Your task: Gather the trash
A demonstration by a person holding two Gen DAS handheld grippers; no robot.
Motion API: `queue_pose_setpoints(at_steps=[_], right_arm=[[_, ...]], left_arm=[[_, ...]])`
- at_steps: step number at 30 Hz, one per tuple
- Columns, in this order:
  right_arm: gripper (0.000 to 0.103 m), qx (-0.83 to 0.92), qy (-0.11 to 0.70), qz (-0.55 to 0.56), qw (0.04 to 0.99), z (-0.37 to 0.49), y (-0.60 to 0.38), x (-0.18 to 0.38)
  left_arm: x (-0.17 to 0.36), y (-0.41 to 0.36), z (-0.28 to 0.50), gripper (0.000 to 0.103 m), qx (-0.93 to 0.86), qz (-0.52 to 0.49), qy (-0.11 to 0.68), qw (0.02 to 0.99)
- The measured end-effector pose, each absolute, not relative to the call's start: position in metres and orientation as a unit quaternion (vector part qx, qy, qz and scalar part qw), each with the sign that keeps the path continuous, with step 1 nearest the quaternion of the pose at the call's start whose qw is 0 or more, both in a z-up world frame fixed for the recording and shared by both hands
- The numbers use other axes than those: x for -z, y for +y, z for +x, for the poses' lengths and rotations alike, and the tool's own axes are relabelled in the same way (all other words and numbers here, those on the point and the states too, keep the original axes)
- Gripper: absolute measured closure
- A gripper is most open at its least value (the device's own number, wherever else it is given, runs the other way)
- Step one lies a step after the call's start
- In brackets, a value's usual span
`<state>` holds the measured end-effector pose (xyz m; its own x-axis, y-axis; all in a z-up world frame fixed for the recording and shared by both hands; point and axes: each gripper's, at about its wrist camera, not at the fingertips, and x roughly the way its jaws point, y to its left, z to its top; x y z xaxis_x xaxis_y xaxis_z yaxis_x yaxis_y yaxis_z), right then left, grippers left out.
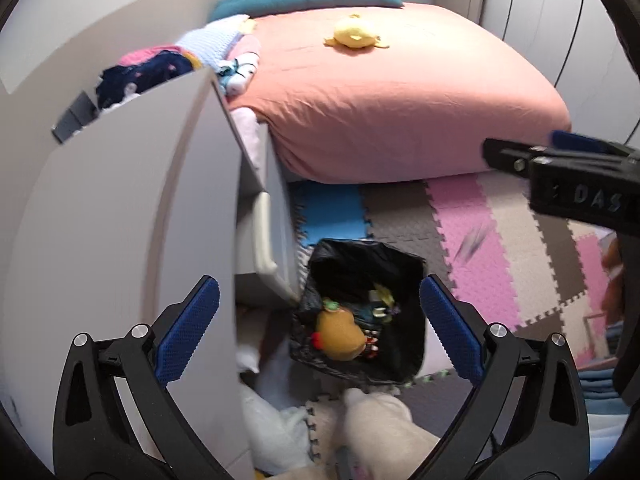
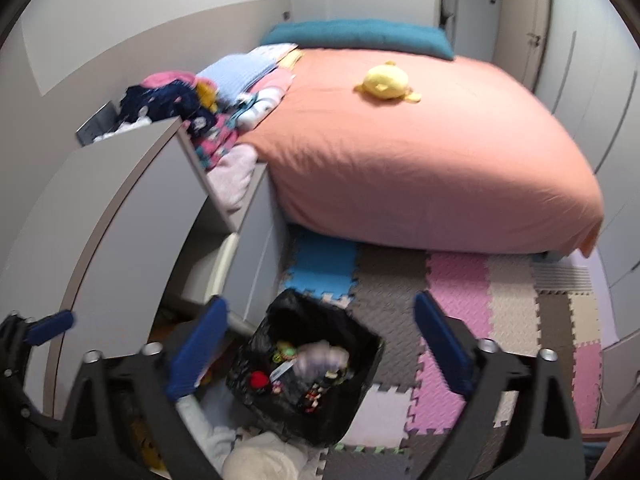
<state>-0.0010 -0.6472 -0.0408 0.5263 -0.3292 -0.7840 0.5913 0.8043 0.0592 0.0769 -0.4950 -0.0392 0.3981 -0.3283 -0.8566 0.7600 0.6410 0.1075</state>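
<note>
A small bin (image 1: 416, 264) lined with a black bag stands on the foam mat beside the white cabinet. It holds trash, including an orange-yellow piece (image 1: 340, 332) and small wrappers. My left gripper (image 1: 320, 328) hangs open above the bin with nothing between its blue pads. My right gripper (image 2: 318, 348) is also open over the bin (image 2: 344, 420). A blurred pale scrap (image 2: 320, 360) shows just inside the opening, free of the pads. A small blurred streak (image 1: 474, 242) shows over the pink mat. A finger (image 1: 516, 160) of my right gripper reaches in at the right.
The white cabinet (image 1: 120, 220) rises close on the left with a drawer part-way out. A bed (image 1: 400, 100) with a salmon cover and a yellow plush (image 1: 356, 36) lies behind. Clothes (image 2: 172, 100) are piled at the bedside. Pale cloth (image 1: 380, 420) lies in front of the bin.
</note>
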Motion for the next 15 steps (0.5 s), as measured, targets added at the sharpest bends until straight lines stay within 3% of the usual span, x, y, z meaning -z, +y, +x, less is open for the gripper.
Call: queue_pose_setpoints(at_steps=[15], right_arm=[[0.003, 0.279, 0.407, 0.151, 0.857, 0.001, -0.642, 0.035]], left_arm=[[0.036, -0.48, 0.086, 0.006, 0.336, 0.237, 0.435, 0.802]])
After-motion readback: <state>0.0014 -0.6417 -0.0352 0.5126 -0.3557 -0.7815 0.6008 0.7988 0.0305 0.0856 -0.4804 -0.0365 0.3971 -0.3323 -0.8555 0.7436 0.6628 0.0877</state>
